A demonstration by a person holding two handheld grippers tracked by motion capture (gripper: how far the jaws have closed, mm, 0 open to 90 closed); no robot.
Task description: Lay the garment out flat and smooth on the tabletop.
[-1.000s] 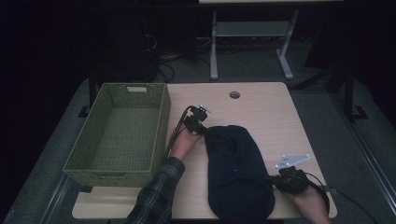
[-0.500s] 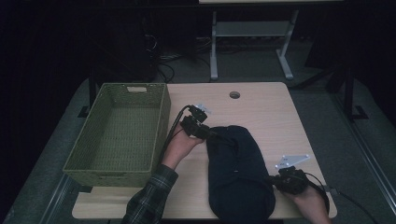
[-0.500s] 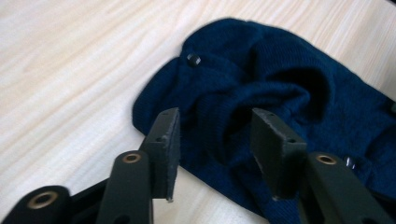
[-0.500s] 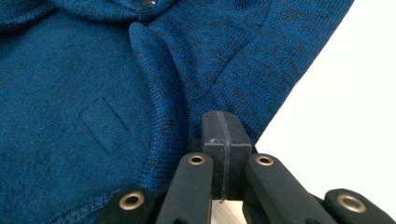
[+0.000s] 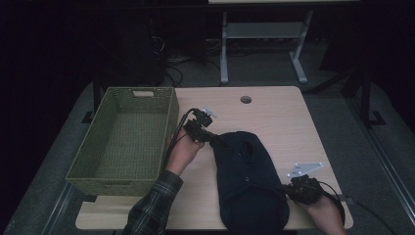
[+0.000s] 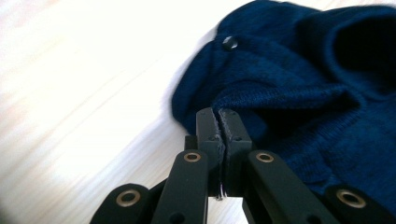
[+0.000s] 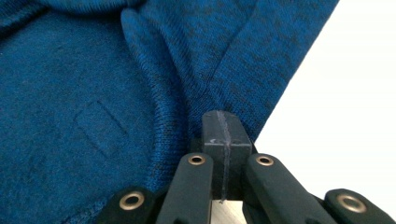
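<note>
A dark blue knit garment (image 5: 247, 181) lies on the wooden table (image 5: 279, 117), running from the middle to the front edge. My left gripper (image 5: 210, 138) is at its far left corner. Its jaws have just been closing and now pinch a fold of the knit (image 6: 261, 100) at the tips (image 6: 223, 122), below a dark button (image 6: 229, 43). My right gripper (image 5: 288, 188) is at the garment's near right edge. In its own view it (image 7: 223, 128) is shut on a fold of the blue fabric (image 7: 107, 93).
An empty green woven basket (image 5: 169, 120) stands on the left part of the table, close beside my left hand. A round cable hole (image 5: 245, 99) sits in the tabletop at the back. A metal stand (image 5: 259, 34) is on the floor behind the table.
My left gripper has opened, closed on the garment's far left corner and risen a little, drawing that corner up. The right gripper and hand have not moved.
</note>
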